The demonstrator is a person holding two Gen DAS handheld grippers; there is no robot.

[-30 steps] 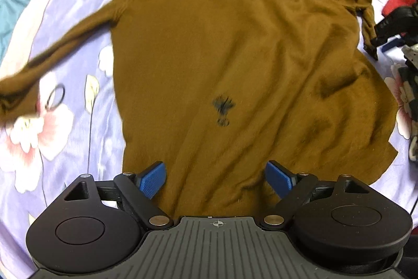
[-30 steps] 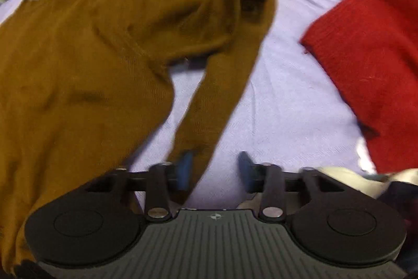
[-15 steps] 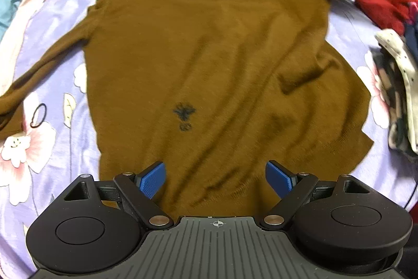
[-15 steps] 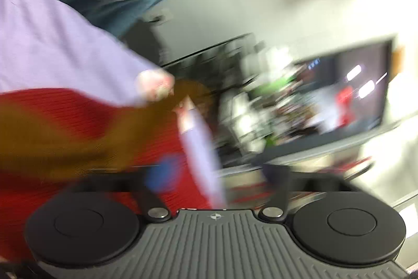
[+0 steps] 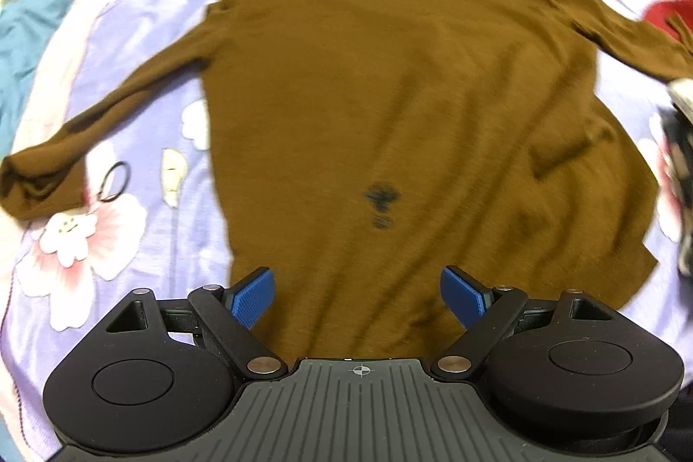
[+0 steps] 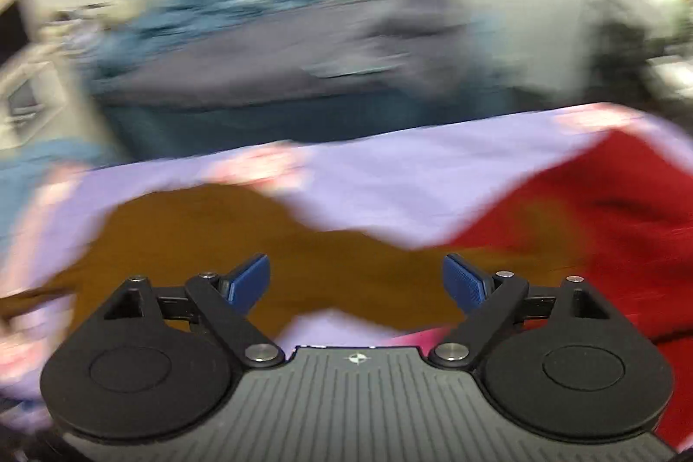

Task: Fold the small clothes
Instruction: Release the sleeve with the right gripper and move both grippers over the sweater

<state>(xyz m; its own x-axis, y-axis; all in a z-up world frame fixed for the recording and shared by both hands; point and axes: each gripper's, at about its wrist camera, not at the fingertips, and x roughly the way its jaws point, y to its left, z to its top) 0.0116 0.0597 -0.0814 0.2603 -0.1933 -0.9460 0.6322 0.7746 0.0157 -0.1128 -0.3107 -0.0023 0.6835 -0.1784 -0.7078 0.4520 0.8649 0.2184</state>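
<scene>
On the purple flowered sheet (image 5: 143, 29) a brown sweater (image 5: 411, 107) lies spread flat, both sleeves stretched outward, with a black hair tie (image 5: 113, 182) beside its left cuff. Above the hem the left gripper (image 5: 357, 295) hangs with jaws wide apart, grasping nothing. Blurred, the right gripper (image 6: 356, 282) is likewise spread and empty above a sleeve, a red garment (image 6: 615, 228) alongside.

Super blurry shot: right gripper (image 6: 356, 280) hung wide open over a brown sleeve (image 6: 242, 241), red garment (image 6: 606, 228) beside it on lilac sheet (image 6: 390, 176)
</scene>
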